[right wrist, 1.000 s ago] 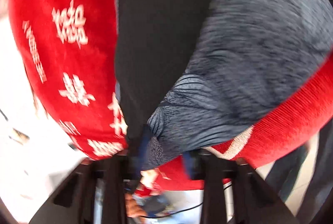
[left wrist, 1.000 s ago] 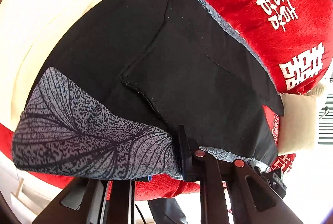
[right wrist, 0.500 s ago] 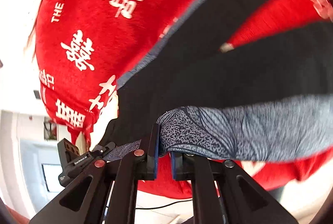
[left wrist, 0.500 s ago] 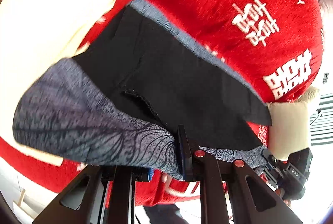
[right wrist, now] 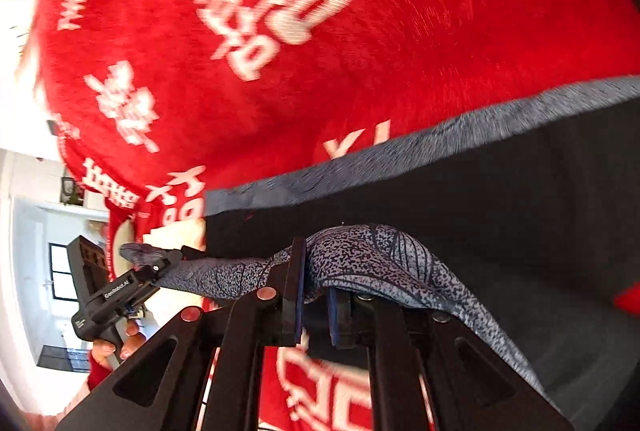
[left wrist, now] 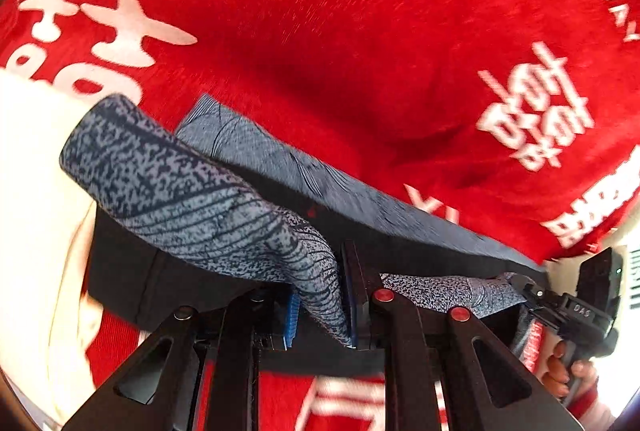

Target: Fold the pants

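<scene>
The pants [left wrist: 224, 199] were grey-blue with a leaf pattern on the outside and black on the inside. They hung over a red blanket [left wrist: 360, 51] with white writing, and the blanket was right behind and under them.

The left tongs [left wrist: 320, 307] were pinched tight on a fold of the pants. The cloth came up out of the tongs and curled away toward a cream patch on the blanket. A strip of the pants ran from there across to the right tongs [left wrist: 524, 281], which a hand [left wrist: 568, 371] held at the blanket's edge.

In the right wrist view, the right tongs [right wrist: 314, 295] were nearly closed, gripping a fold of the pants, which draped over one finger. The black inside lay spread out beside them, over the blanket.
</scene>
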Demonstrator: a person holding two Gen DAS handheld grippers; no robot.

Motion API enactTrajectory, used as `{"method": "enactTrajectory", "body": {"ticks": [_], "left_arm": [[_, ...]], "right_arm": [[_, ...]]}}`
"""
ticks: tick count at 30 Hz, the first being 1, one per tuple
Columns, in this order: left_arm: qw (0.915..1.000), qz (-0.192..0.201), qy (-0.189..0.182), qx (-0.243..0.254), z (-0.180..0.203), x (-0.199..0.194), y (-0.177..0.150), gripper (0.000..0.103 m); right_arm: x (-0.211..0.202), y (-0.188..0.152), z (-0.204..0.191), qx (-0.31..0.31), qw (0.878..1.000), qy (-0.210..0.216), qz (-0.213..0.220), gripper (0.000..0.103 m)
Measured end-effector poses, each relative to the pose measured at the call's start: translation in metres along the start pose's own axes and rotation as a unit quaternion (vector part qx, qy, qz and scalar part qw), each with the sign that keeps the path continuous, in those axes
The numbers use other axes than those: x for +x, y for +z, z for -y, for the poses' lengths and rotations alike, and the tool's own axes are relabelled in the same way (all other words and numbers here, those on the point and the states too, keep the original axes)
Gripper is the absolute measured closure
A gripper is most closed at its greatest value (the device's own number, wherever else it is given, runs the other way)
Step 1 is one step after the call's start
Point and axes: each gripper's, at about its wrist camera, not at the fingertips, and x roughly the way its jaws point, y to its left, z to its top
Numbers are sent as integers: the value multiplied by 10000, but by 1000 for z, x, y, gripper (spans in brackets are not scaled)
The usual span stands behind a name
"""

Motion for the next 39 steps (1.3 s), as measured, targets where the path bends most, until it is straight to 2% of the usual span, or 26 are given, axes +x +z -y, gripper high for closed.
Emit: {"method": "enactTrajectory", "body": {"ticks": [3, 6, 12, 14, 15, 16, 17, 18, 19, 20, 21, 23, 25, 27, 30, 32, 33, 37, 39], "left_arm": [[9994, -70, 344, 58, 4, 34, 13, 83], [9986, -175, 503, -70, 0, 54, 19, 83], [9984, -335, 450, -115, 2, 41, 24, 80], [9982, -351, 484, 30, 7, 29, 23, 79], [9982, -357, 477, 104, 9, 22, 21, 75], [9982, -344, 472, 159, 15, 18, 19, 73], [9975, -285, 598, 241, 17, 13, 16, 53], [9956, -139, 855, 353, 21, 6, 13, 21], [9935, 79, 1039, 459, 23, -2, 11, 15], [9927, 188, 1063, 538, 25, -7, 9, 15], [9929, 115, 1059, 532, 24, -7, 8, 15], [9929, -16, 1091, 478, 23, -2, 6, 15], [9909, -104, 1183, 629, 28, 10, 6, 15], [9889, -89, 1238, 821, 37, 22, 8, 15], [9872, -85, 1307, 907, 41, 50, 16, 15], [9835, -92, 1608, 827, 36, 71, 22, 15], [9838, -88, 1632, 736, 32, 80, 26, 15], [9760, -25, 1963, 941, 44, 86, 32, 15], [9783, -61, 1911, 801, 45, 79, 33, 15]], "right_arm": [[32, 23, 20, 230, 9995, -71, -221, 93], [55, 34, 34, 325, 9987, -165, -346, 91], [69, 45, 43, 417, 9970, -103, -637, 90], [65, 48, 36, 340, 9966, -80, -751, 84], [61, 49, 29, 218, 9966, -84, -795, 73], [54, 48, 18, 5, 9969, -133, -780, 52], [50, 47, 11, -152, 9970, -174, -738, 40], [42, 44, 0, -373, 9971, -205, -624, 31], [36, 41, -6, -531, 9970, -205, -524, 31], [31, 37, -17, -802, 9954, -219, -481, 31], [31, 36, -22, -916, 9942, -266, -501, 31], [34, 30, -32, -1080, 9916, -377, -599, 42], [44, 25, -33, -1133, 9892, -365, -855, 67], [61, 22, -34, -1281, 9839, -621, -1081, 74], [79, 26, -31, -1441, 9795, -903, -1078, 74], [93, 36, -26, -1460, 9775, -1184, -957, 74], [97, 41, -23, -1426, 9774, -1255, -927, 76], [111, 61, -13, -1097, 9844, -1146, -764, 78], [105, 63, -12, -891, 9887, -995, -683, 75]]}}
